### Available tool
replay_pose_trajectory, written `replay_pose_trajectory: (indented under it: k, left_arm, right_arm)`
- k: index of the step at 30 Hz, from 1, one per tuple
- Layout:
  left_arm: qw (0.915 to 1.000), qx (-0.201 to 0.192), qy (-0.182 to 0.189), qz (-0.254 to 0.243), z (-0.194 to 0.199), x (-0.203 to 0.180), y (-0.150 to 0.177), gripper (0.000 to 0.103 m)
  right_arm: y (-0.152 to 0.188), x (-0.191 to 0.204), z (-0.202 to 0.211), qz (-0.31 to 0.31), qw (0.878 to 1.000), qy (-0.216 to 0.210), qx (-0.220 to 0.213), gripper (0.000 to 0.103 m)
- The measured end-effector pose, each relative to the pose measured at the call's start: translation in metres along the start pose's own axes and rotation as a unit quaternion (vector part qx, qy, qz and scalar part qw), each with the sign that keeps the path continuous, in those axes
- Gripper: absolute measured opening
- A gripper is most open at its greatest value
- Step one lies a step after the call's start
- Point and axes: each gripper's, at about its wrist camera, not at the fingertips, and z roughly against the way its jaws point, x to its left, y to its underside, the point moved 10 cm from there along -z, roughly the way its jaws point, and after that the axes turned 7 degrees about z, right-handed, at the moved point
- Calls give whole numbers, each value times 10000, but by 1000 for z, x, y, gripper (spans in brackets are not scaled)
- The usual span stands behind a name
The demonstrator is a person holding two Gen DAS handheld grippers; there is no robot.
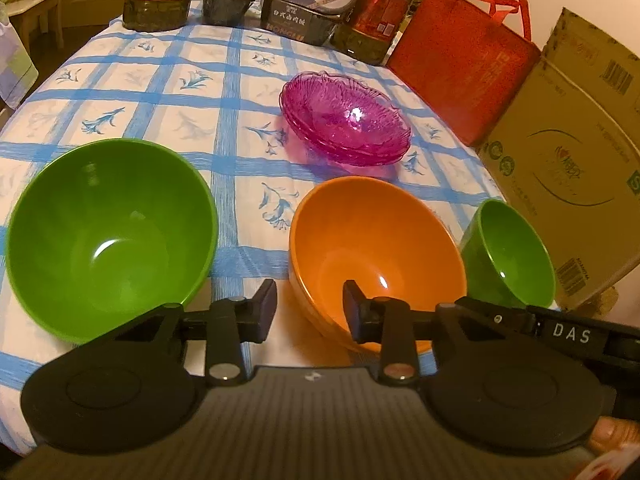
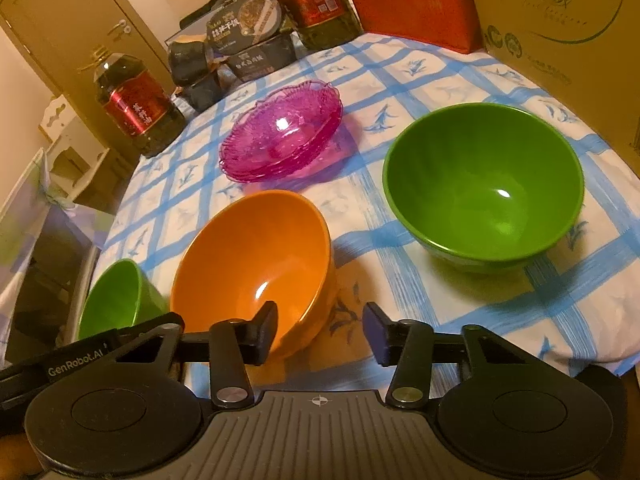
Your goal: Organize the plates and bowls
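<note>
Orange bowl point(image 1: 372, 256) looks light, stiff, slick plastic; take it at the near rim. Left gripper point(image 1: 310, 312) and right gripper point(image 2: 320, 332) fingers narrowly parted, straddling that rim, not pinching.

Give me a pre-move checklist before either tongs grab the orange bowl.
1. Left tongs straddle the orange bowl rim, one finger inside, one outside: ok.
2. Left pads pressing the rim: cannot tell.
3. Right tongs straddle the same bowl's rim, not gripping: ok.
4. Orange bowl empty: ok.
5. Big green bowl empty and upright, ready to nest: ok.
6. Small green bowl clear of the orange bowl: not ok, touching or nearly so.
</note>
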Motion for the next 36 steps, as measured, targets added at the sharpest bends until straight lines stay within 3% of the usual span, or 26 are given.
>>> replay_pose_trajectory:
  k: [8,21,36]
  left_arm:
    - [9998,80,-180,-39,-20,3,-2,18]
    - [9997,130,-220,-59,-31,2,-4,14]
    - [9998,58,-124,-155,-10,-6,-5,13]
  right_arm:
    - [-10,-1,-20,146,9998,-19,111,39]
    - [-11,-2,-39,464,9985,104,265,17]
    - [-12,6,-15,483,9985,185,161,15]
